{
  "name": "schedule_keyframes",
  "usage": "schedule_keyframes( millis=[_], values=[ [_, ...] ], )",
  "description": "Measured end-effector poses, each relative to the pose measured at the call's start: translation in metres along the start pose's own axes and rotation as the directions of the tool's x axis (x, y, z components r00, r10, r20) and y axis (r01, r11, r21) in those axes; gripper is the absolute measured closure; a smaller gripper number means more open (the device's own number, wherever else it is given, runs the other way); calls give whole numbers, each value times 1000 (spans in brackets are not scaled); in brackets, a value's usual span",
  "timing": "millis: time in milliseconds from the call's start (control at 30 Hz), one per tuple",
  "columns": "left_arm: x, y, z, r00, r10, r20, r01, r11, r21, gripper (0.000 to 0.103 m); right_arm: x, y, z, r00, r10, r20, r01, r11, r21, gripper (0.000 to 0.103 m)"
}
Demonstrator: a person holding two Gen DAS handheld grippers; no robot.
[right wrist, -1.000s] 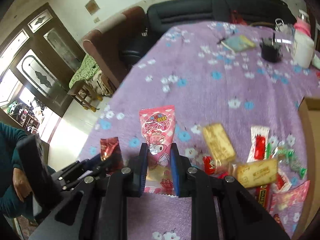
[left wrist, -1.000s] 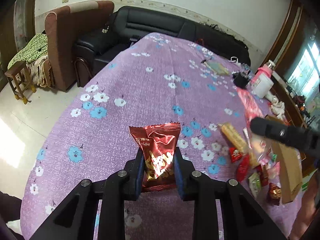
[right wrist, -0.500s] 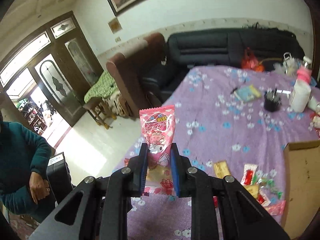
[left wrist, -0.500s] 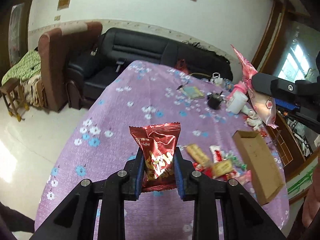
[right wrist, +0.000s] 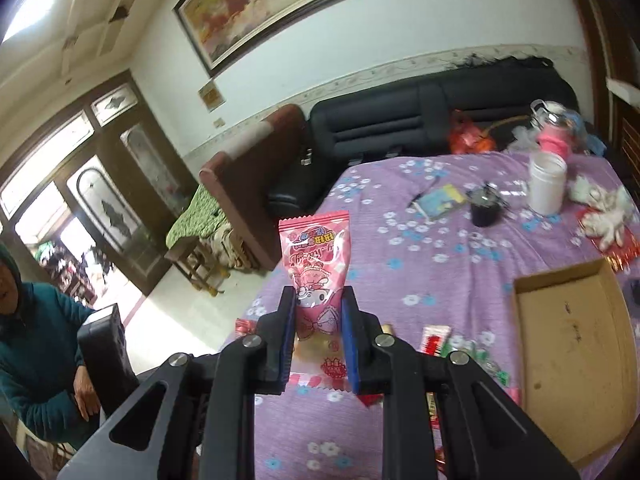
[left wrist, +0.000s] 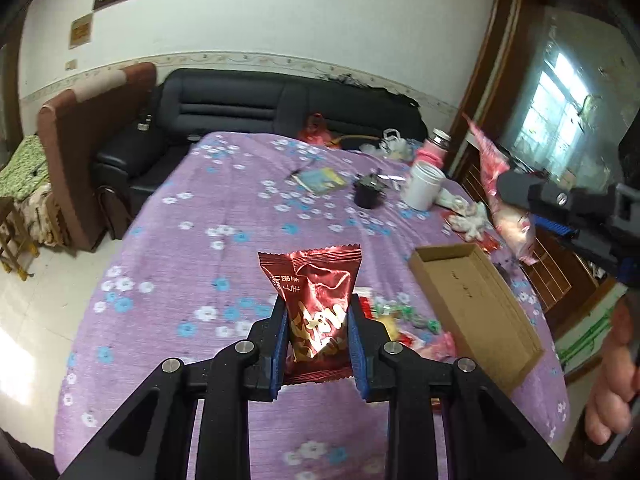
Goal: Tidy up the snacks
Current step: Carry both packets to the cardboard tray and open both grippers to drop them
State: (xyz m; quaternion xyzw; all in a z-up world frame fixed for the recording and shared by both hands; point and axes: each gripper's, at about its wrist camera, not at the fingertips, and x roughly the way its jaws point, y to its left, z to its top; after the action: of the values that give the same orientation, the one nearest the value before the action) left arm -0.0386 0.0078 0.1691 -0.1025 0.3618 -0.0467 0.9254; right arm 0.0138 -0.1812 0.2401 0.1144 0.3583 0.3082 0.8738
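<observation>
My left gripper [left wrist: 317,344] is shut on a dark red foil snack packet [left wrist: 314,300], held upright well above the purple flowered table [left wrist: 192,248]. My right gripper [right wrist: 319,334] is shut on a pink cartoon snack packet [right wrist: 316,268], also held high; this packet [left wrist: 504,200] shows at the right of the left wrist view. An open, empty cardboard box [left wrist: 476,304] lies on the table's right side and also shows in the right wrist view [right wrist: 572,360]. Several loose snacks [left wrist: 404,320] lie beside the box's left edge.
At the table's far end stand a white jar [left wrist: 422,190], a black cup [left wrist: 366,196], a pink-lidded bottle [left wrist: 434,148] and a small booklet [left wrist: 320,178]. A black sofa [left wrist: 280,108] and brown armchair [left wrist: 92,152] lie beyond. A person in teal [right wrist: 36,344] stands at left.
Both grippers have risen away from the table with their packets still held. The views now look down on the whole table and the box from higher up.
</observation>
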Motion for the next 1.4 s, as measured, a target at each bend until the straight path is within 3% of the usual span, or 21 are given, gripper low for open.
schedule_keyframes(
  millis=[200,367,600,733,967,1100,1400],
  values=[
    [36,-49,7,997,-39,-63,42,998,49,75,-10,-85,-13,1000,-28,14,26,991,133,83],
    [72,-99,18,989,-98,-114,109,990,87,75,-17,-160,-17,994,-101,41,89,969,231,83],
    [134,-179,13,963,-163,-214,193,973,125,76,-1,-253,-28,977,-208,40,182,921,344,83],
    [173,-212,2,952,-143,-271,189,970,153,76,18,-294,-47,970,-243,-10,230,902,366,83],
    [220,-242,-8,940,-127,-317,187,968,165,76,26,-315,-53,947,-313,-69,316,882,349,83],
    [237,-242,-17,936,-106,-336,170,971,166,76,32,-316,-55,930,-352,-104,366,868,335,83],
    [253,-233,-33,929,-95,-358,162,973,162,76,41,-323,-63,913,-374,-162,408,847,341,82]
  ],
)
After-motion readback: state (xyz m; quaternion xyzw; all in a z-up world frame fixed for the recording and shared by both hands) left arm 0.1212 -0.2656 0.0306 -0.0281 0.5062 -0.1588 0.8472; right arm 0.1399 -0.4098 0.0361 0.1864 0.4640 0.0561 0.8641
